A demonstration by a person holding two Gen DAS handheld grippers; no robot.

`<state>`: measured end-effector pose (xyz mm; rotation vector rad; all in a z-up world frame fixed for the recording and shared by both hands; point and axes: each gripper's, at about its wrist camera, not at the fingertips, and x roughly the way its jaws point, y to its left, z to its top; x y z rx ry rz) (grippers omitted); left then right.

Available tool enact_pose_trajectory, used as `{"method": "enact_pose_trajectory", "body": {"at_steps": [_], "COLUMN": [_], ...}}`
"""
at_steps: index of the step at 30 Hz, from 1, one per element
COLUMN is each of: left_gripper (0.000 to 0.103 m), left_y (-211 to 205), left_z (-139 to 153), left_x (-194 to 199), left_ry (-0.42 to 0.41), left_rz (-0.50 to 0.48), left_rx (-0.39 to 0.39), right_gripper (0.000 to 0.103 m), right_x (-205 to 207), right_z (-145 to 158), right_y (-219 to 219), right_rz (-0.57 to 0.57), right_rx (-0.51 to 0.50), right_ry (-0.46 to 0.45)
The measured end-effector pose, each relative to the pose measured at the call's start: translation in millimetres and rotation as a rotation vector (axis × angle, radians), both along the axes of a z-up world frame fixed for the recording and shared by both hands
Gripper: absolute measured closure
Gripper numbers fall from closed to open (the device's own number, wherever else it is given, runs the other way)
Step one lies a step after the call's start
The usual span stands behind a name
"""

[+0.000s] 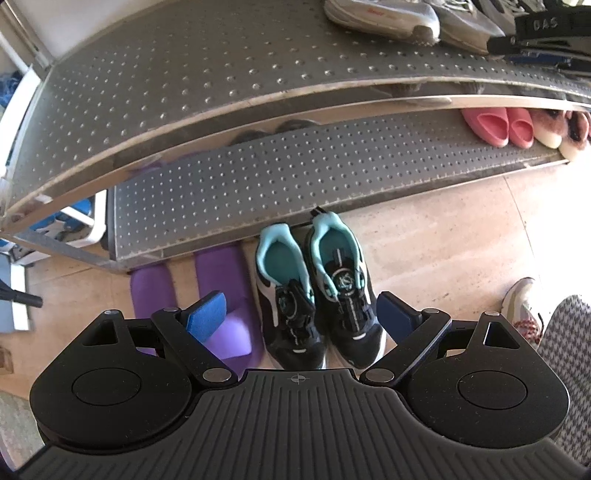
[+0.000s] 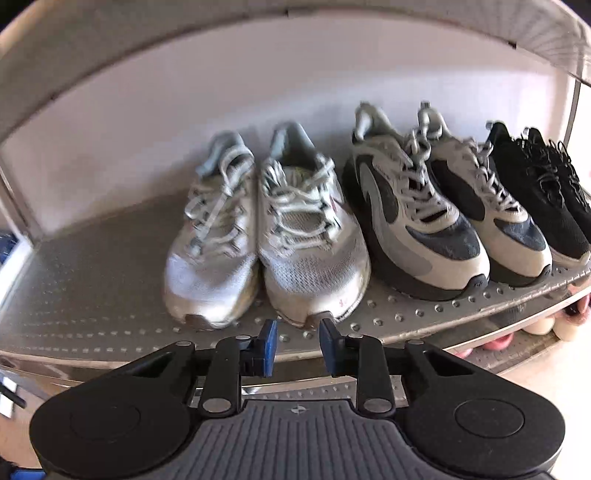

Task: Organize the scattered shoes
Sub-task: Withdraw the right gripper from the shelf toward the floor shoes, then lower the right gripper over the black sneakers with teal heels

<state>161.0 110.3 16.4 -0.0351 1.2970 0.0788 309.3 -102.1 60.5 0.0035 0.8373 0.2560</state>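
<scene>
Looking down past my left gripper [image 1: 299,314], I held its jaws wide and empty above the black-and-teal sneakers [image 1: 314,295], which stood side by side on the floor [image 1: 443,240] just in front of the rack's lower shelf [image 1: 258,177]. The purple slippers [image 1: 207,295] lay beside them, also on the floor. My right gripper [image 2: 298,341] had nothing in it, its jaws narrowed to a small gap just short of the white sneakers [image 2: 266,240] on the upper shelf [image 2: 92,288]. Next to those sat the grey pair [image 2: 443,221] and the black pair [image 2: 535,192]; pink slippers [image 1: 498,125] sat below. I judged the job well over halfway, with two pairs left. Readable writing: "DAS" on a black strap [image 1: 543,24]; the red logo on a white shoe was illegible.
</scene>
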Motion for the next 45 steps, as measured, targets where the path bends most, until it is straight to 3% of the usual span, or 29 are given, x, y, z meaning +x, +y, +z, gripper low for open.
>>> {"method": "enact_pose_trajectory", "body": {"at_steps": [5,8,11,13,17,20,22,24,26,28,32,45], "left_gripper": [0.011,0.011,0.011,0.01,0.011,0.011,0.01,0.01,0.01,0.01,0.01,0.009], "left_y": [9,22,39,48,61,62,57,49,43,42,54,53], "left_z": [-2,-1,0,2,2,-1,-10,-19,-29,-33,-31,-16], "left_x": [3,2,-2,-4,-10,-13,-15,-17,-21,-26,-27,-25], "left_ry": [0.007,0.01,0.01,0.01,0.011,0.023,0.058,0.107,0.15,0.173,0.16,0.098], "left_rz": [0.018,0.049,0.098,0.125,0.15,0.133,0.096,0.041,-0.004,-0.021,0.031,0.066], "left_rx": [0.018,0.03,0.046,0.047,0.046,0.061,0.076,0.069,0.04,0.017,0.059,0.05], "right_gripper": [0.073,0.067,0.049,0.047,0.053,0.059,0.059,0.055,0.041,0.036,0.019,0.018], "right_x": [9,4,-17,-37,-69,-76,-74,-69,-66,-62,-65,-61], "right_z": [-3,4,9,2,-47,-91,-105,-116,-126,-135,-128,-117], "right_y": [-5,-9,2,18,59,89,101,109,112,115,117,115], "right_rz": [-0.022,-0.033,0.078,0.187,0.345,0.384,0.376,0.345,0.313,0.28,0.277,0.273], "right_rx": [-0.027,0.02,0.068,0.068,0.013,-0.06,-0.057,-0.057,-0.066,-0.095,-0.118,-0.083], "right_ry": [0.006,0.045,0.094,0.148,0.326,0.444,0.491,0.54,0.593,0.662,0.656,0.571]}}
